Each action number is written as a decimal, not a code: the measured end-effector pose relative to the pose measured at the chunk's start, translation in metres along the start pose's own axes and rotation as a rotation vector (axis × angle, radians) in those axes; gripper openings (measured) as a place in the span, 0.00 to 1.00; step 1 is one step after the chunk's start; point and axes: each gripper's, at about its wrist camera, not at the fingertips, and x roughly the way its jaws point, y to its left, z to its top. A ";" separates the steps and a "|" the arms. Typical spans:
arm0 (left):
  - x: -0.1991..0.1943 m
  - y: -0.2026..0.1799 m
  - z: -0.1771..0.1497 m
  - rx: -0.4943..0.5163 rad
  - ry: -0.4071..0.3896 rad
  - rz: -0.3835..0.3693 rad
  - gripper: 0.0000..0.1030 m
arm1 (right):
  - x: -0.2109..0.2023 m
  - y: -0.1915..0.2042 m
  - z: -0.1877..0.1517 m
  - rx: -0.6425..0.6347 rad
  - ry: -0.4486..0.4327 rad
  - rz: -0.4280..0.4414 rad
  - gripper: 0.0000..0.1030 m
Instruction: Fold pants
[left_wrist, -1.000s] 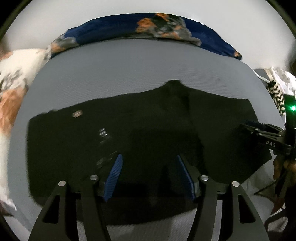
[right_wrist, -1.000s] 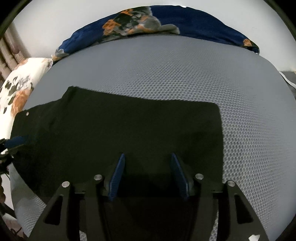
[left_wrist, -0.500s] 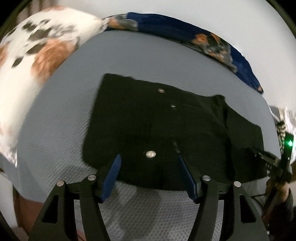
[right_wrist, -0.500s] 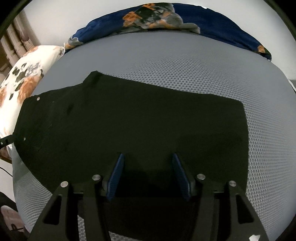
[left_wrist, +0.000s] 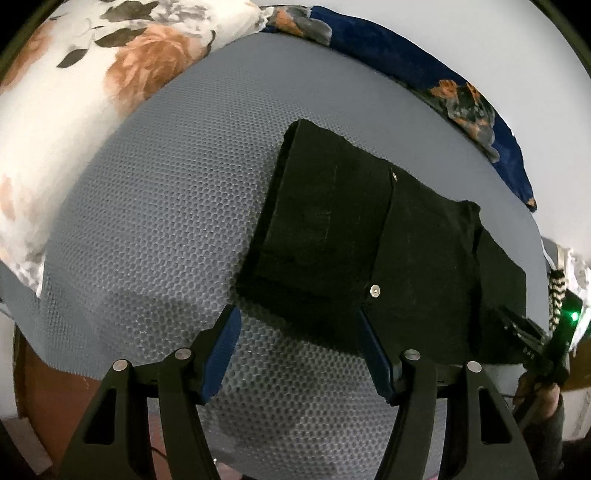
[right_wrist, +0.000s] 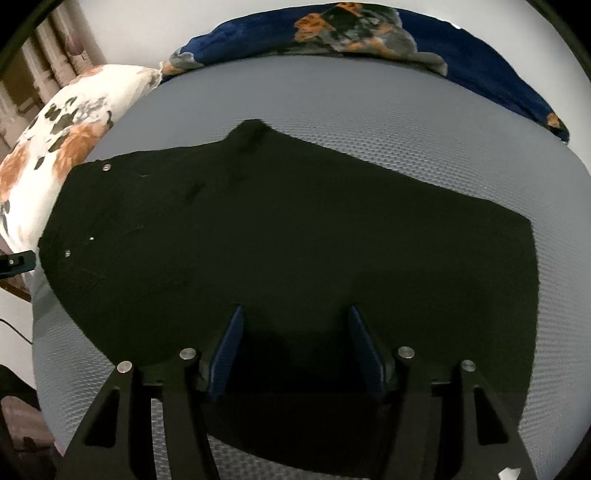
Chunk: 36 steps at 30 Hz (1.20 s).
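Pants (left_wrist: 369, 254), one black pair, lie flat on the gray bed cover (left_wrist: 155, 229) in the left wrist view. They sit on the right half of the bed, with the waist end toward the left. Two small silver buttons shine on them, one far (left_wrist: 395, 176) and one near (left_wrist: 375, 291). One white flower pillow (left_wrist: 74, 110) is at the far left. One dark blue flower blanket (left_wrist: 443, 85) runs along the far edge. The left gripper (left_wrist: 299, 343) has its two blue pads spread wide. It holds nothing and hangs over the near edge of the bed, by the near left corner of the pants. A second ago it was right over the middle of the pants; now it has swung to the left, so much more gray cover and pillow show. The right gripper (left_wrist: 524, 328) peeks in at the far right of this view, by the leg end of the pants.

In the right wrist view the same pants (right_wrist: 295, 240) fill the middle, spread wide across the bed cover (right_wrist: 369, 103). Three tiny silver dots can be counted near the left end. The pillow (right_wrist: 66, 129) is on the left and the blanket (right_wrist: 369, 33) is far away. The right gripper (right_wrist: 295, 343) is also spread apart and empty, low over the near edge of the pants. It has pulled back a bit, so more of the pants shows. A bit of the left gripper (right_wrist: 16, 262) pokes in at the left edge.
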 end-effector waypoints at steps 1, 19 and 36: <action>0.002 0.003 0.000 0.002 0.013 -0.006 0.63 | 0.001 0.002 0.001 0.003 0.003 0.007 0.56; 0.025 0.052 -0.001 -0.169 0.095 -0.255 0.63 | 0.010 0.029 0.008 -0.016 0.045 0.074 0.69; 0.055 0.062 0.027 -0.214 0.034 -0.428 0.76 | 0.015 0.040 0.014 -0.002 0.069 0.059 0.77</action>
